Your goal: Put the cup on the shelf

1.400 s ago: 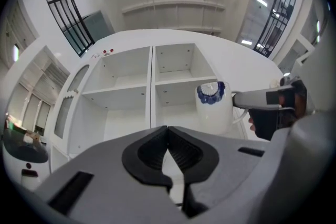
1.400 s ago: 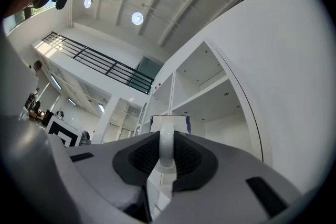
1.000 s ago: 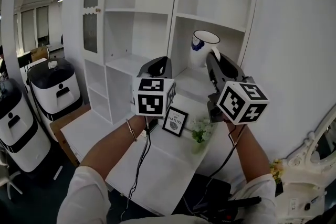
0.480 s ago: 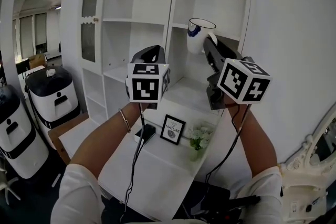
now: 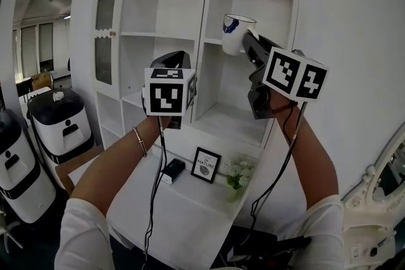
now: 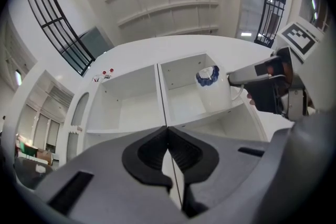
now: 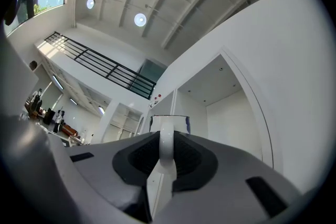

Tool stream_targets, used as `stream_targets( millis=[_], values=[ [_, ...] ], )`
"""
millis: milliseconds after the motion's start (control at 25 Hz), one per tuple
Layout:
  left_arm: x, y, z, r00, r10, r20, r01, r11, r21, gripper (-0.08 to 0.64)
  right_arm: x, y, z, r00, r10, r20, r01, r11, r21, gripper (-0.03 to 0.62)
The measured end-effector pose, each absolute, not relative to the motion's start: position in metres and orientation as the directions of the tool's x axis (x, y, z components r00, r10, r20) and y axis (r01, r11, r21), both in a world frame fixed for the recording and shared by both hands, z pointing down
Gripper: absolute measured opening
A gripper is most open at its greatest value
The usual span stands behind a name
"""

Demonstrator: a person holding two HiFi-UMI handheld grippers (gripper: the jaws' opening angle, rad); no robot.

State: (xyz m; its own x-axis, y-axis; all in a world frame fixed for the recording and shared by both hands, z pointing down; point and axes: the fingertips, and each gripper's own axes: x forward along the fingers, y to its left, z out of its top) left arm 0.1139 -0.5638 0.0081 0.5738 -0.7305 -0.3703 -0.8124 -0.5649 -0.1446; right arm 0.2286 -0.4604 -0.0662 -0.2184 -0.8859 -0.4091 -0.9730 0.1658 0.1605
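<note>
White ceramic cup [image 5: 237, 30] with a blue mark at its rim hangs in the air before the upper right compartment of the tall white shelf unit [image 5: 205, 3], its handle pinched between the fingers of the right gripper [image 5: 249, 46]. The left gripper [image 5: 171, 61], lower and to the left, has its fingers pressed together on nothing.

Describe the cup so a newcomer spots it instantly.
Find the tall white shelving unit, right-hand column, upper-shelf height. There the right gripper holds a white ceramic cup by its handle. Unlike the framed card and small plant on the desk below, it is in mid-air and has a dark blue rim patch.
</note>
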Motion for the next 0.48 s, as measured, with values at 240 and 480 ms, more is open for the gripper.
stream_targets(
  millis=[240,480],
  values=[
    [0.114,-0.564,-0.005,0.581,-0.721,-0.377,-0.808,-0.567,-0.161,0.008,0.232,-0.475,-0.093,-0.216,-0.895,-0.391,-0.975,0.173,0.142,0.075],
    [0.111,-0.575,-0.017,0.567,-0.729,-0.384,-0.818,-0.552,-0.161,0.008,0.234,-0.494,-0.109,-0.193,-0.911,-0.365,-0.979,0.154,0.134,0.075]
  ],
)
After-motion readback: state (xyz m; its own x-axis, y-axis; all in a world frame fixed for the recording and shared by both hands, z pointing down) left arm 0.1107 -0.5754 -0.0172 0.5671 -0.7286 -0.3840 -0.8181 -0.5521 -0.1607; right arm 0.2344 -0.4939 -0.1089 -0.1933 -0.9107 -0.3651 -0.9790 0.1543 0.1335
